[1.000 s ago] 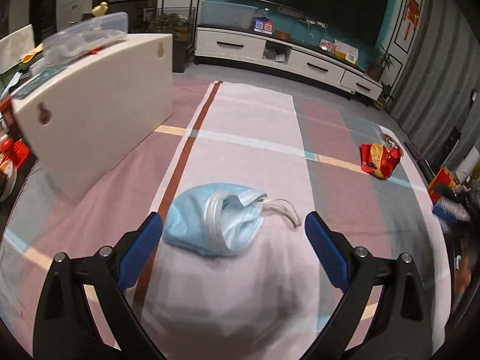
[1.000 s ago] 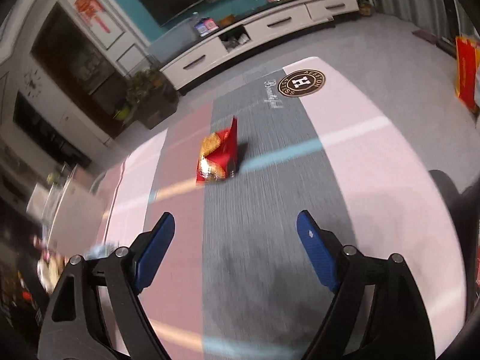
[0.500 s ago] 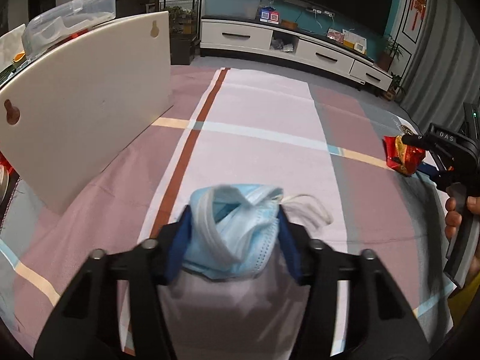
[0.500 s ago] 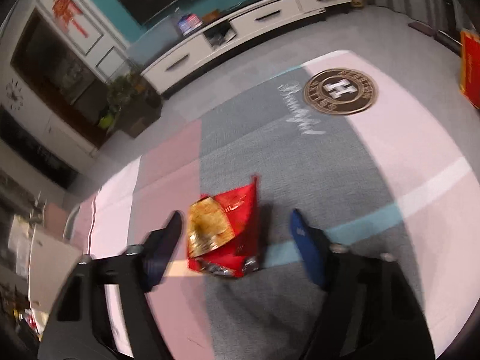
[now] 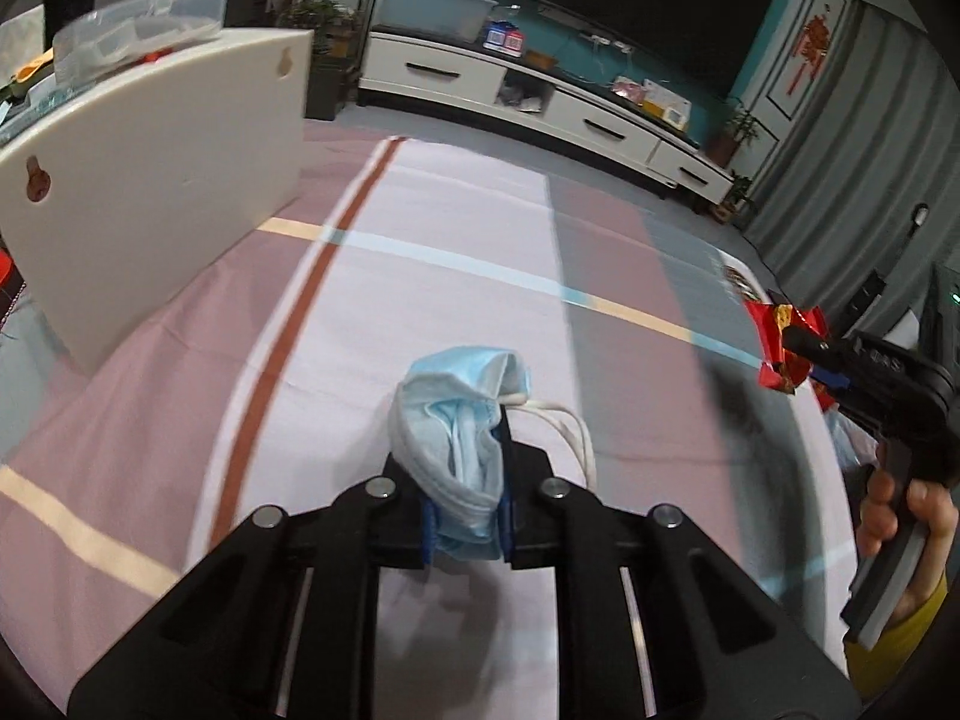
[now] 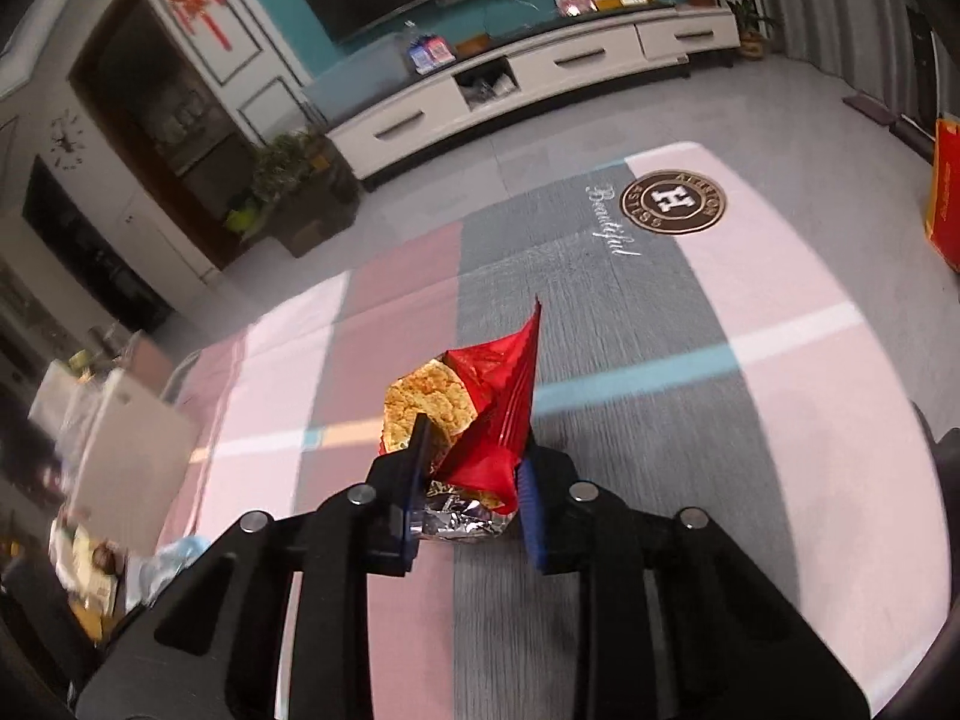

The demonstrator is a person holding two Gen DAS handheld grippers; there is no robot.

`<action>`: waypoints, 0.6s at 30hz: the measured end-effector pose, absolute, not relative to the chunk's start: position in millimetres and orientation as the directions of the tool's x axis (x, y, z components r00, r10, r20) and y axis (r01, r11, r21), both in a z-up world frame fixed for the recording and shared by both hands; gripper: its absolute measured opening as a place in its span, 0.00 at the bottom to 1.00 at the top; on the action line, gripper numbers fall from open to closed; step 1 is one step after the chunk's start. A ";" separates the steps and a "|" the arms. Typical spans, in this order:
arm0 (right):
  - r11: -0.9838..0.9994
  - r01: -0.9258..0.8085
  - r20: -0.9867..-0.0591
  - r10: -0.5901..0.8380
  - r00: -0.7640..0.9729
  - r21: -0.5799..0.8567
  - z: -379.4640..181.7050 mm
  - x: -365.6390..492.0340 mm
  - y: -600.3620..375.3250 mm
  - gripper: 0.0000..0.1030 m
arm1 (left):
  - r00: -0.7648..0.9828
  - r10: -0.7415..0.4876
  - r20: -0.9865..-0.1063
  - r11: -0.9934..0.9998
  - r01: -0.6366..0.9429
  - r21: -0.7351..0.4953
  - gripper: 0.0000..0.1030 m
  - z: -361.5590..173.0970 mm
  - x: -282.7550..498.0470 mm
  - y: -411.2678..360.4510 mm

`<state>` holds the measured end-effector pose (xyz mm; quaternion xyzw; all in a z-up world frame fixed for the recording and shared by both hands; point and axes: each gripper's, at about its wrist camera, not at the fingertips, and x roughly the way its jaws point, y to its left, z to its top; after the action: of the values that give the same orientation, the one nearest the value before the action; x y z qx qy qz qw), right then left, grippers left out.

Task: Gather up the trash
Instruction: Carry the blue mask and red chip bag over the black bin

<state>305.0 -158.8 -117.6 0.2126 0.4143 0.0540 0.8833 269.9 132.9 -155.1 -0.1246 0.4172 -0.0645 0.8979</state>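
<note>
My left gripper (image 5: 465, 516) is shut on a crumpled light-blue face mask (image 5: 459, 414). The mask bulges up between the blue pads, and its white ear loop (image 5: 570, 432) hangs to the right over the striped cloth. My right gripper (image 6: 471, 504) is shut on a red snack wrapper (image 6: 480, 414) with a yellow cracker picture and a silver inside. The right gripper also shows in the left wrist view (image 5: 864, 360), at the far right, holding the wrapper (image 5: 780, 348) above the cloth.
A pink, grey and white striped cloth (image 5: 450, 228) covers the surface. A white board (image 5: 150, 180) stands at the left with a clear plastic box (image 5: 138, 24) behind it. A white TV cabinet (image 5: 540, 102) runs along the back wall. A red bag (image 6: 945, 204) stands at the far right.
Both grippers have closed. The left one closed on the mask and lifted it slightly. The right one moved up to the red wrapper and closed on it.
</note>
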 end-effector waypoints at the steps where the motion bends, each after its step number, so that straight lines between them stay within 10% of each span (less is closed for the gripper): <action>1: 0.905 0.069 -0.703 0.277 0.655 0.420 -113.1 292.1 -160.0 0.26 | 0.641 -0.229 -0.732 0.960 0.022 -0.281 0.15 -152.5 266.1 127.9; 18: 0.936 0.042 -0.664 0.216 0.716 0.349 -83.9 96.4 -211.8 0.26 | 0.616 -0.389 -0.685 0.921 0.242 -0.305 0.16 -117.4 140.9 12.6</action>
<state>96.4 -211.8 -83.9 0.1722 0.3740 0.0477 0.9100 140.9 12.6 -117.4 -0.0914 0.4012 -0.1764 0.8942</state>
